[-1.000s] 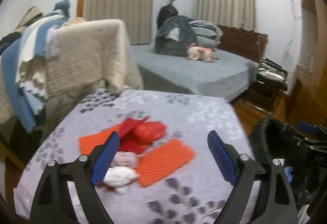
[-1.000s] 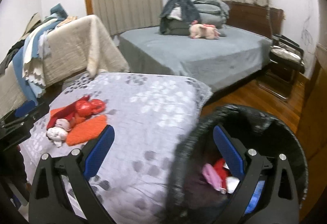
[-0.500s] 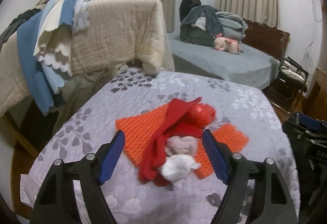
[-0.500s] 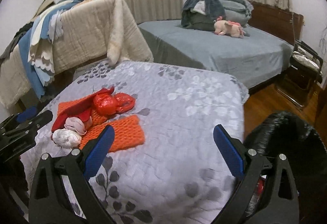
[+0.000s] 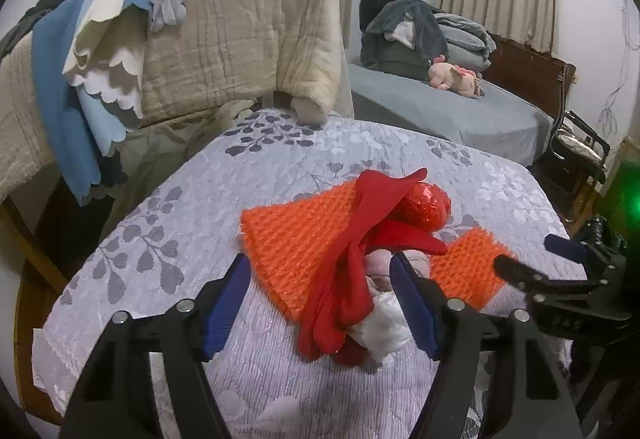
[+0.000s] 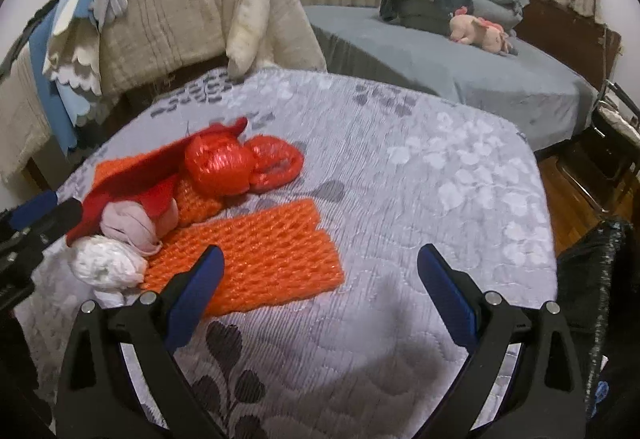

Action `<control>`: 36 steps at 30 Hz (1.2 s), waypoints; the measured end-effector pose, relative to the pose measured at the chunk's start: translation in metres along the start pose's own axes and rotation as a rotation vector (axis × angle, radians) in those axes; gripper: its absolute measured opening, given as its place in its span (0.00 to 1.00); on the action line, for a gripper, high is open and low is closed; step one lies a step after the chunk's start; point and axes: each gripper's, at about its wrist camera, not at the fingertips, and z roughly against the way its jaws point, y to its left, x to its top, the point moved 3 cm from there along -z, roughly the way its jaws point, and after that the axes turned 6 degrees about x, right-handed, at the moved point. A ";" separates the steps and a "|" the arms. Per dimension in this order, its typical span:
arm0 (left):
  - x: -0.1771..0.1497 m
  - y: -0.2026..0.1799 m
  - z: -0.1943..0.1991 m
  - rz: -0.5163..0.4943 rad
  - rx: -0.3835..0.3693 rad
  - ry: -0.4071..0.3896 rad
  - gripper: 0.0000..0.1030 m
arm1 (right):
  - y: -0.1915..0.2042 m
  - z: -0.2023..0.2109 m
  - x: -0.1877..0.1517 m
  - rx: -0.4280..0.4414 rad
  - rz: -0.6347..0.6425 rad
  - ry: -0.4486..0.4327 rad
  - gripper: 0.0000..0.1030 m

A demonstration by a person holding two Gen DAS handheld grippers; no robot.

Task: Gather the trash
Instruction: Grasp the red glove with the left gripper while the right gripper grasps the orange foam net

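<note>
A pile of trash is seen on the grey quilted worktop (image 6: 400, 319) with its leaf print. In the left wrist view, the left tool (image 5: 320, 303) is held with its blue-padded fingers apart around the near end of the pile: a limp red cloth strip (image 5: 352, 263) lies between them, and a crumpled white plastic wad (image 5: 384, 327) and a pale pink bunched wad (image 5: 380, 263) sit beside the right-hand finger. Nothing is clamped. A flat orange foam net sheet (image 5: 292, 235) with a knobbly mesh texture is spread beneath the strip, and a shiny red crinkled plastic ball (image 5: 428, 207) rests at centre right.

In the right wrist view, the right tool (image 6: 320, 295) is wide apart above a second rectangular orange foam net piece (image 6: 272, 259), lower centre, gripping nothing. A black crinkly plastic trash bag (image 6: 592, 279) is seen at the right edge, off the worktop.
</note>
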 end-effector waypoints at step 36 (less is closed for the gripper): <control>0.014 -0.020 -0.021 0.006 -0.086 0.034 0.28 | -0.004 0.014 0.011 0.096 0.022 -0.020 0.10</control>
